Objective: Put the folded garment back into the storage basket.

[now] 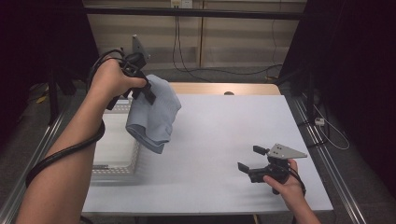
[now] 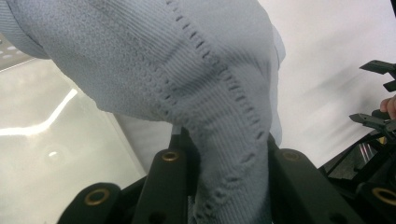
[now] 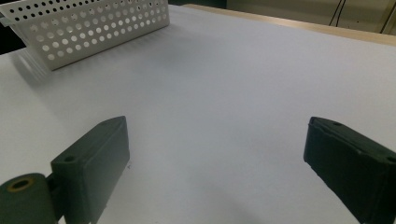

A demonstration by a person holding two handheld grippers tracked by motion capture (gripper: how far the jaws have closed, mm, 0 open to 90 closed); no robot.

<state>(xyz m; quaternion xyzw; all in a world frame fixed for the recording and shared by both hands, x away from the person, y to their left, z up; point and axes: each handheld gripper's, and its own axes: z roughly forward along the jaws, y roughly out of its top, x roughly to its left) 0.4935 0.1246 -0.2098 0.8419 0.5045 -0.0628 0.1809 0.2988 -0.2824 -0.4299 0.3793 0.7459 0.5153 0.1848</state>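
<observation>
Left gripper [image 1: 148, 93] clamped on folded blue-grey knit cloth [image 1: 156, 114], lifted off worktop [image 1: 224, 140]; cloth hangs below jaws, over edge of white perforated basket [image 1: 116, 165], likely headed in. Right gripper [image 1: 250, 161] released, jaws wide, nothing between, resting low on worktop, well apart from cloth.

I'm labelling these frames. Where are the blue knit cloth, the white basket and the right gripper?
blue knit cloth [image 1: 156, 114], high view, hanging middle fold.
white basket [image 3: 93, 35], right gripper view, perforated side wall.
right gripper [image 1: 250, 158], high view, between its open jaws.
</observation>
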